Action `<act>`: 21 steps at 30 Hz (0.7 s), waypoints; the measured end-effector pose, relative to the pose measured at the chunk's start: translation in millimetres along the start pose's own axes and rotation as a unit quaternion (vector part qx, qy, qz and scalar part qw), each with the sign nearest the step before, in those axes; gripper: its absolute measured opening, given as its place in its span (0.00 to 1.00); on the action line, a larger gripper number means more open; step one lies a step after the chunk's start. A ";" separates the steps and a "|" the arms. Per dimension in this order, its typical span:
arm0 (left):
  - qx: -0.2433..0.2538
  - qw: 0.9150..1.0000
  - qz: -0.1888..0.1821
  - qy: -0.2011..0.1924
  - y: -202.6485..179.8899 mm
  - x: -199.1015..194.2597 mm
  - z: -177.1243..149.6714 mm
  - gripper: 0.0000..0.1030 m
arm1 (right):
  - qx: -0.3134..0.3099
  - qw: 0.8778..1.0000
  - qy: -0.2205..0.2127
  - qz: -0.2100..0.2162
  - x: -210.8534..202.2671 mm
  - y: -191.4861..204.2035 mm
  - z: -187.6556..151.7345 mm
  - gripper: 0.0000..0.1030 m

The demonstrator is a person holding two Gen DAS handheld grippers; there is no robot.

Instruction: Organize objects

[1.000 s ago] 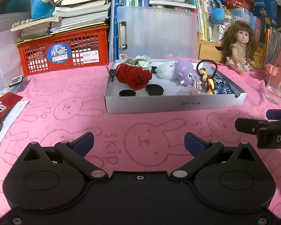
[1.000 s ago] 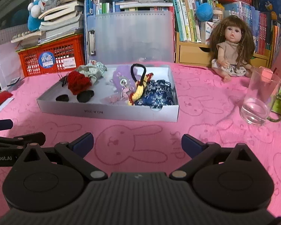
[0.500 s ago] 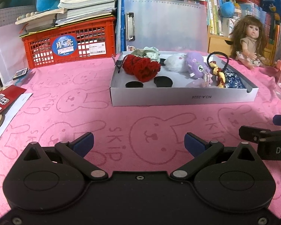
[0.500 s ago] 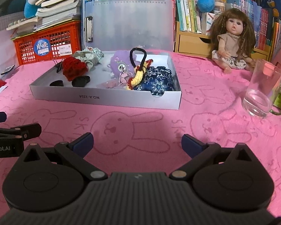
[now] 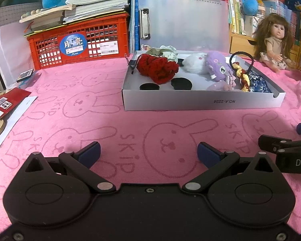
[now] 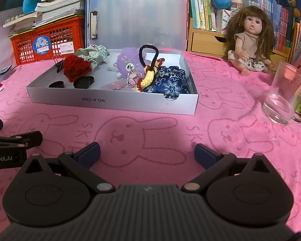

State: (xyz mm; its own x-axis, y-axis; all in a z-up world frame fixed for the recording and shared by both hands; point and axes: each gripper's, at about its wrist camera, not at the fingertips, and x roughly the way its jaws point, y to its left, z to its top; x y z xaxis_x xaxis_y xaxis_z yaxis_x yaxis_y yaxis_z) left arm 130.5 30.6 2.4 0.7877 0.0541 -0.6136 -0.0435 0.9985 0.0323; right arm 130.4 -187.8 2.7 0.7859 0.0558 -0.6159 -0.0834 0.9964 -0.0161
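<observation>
A shallow white box (image 5: 200, 101) (image 6: 114, 101) sits on the pink rabbit-print cloth ahead of both grippers. It holds a red knitted piece (image 5: 157, 69) (image 6: 76, 68), a purple plush (image 5: 217, 67) (image 6: 128, 61), a white plush (image 5: 195, 62), a black hair band with a yellow braided charm (image 5: 241, 74) (image 6: 149, 70), a blue floral pouch (image 6: 168, 81) and two black round caps (image 5: 180, 83). My left gripper (image 5: 148, 154) is open and empty, short of the box. My right gripper (image 6: 147, 154) is open and empty too.
A doll (image 6: 248, 46) sits at the back right. A glass mug (image 6: 283, 98) stands at the right. A red crate (image 5: 78, 42) with books stands back left, a clear clipboard (image 5: 182, 22) behind the box. Cards and paper (image 5: 6, 103) lie at the left edge.
Both grippers have moved forward toward the box, which now looks larger and nearer. The fingers stay open and nothing was picked up.
</observation>
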 end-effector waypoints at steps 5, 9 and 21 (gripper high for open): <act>-0.005 1.000 -0.001 0.005 0.0 2.4 1.9 1.00 | -0.001 1.000 0.000 -0.002 3.6 2.6 2.4 1.00; -0.008 1.000 -0.003 0.008 0.3 4.2 3.1 1.00 | -0.002 1.000 0.000 -0.002 4.7 3.2 2.9 1.00; -0.012 1.000 -0.005 0.015 1.2 8.2 5.6 1.00 | 0.000 1.000 0.002 0.000 8.5 2.4 3.9 1.00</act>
State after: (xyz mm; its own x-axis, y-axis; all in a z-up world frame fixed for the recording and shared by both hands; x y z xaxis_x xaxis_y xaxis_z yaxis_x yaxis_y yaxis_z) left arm 140.3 32.3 1.8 0.7697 0.0438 -0.6369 -0.0510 0.9987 0.0071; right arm 139.3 -184.7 0.5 0.7833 0.0560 -0.6192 -0.0839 0.9963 -0.0160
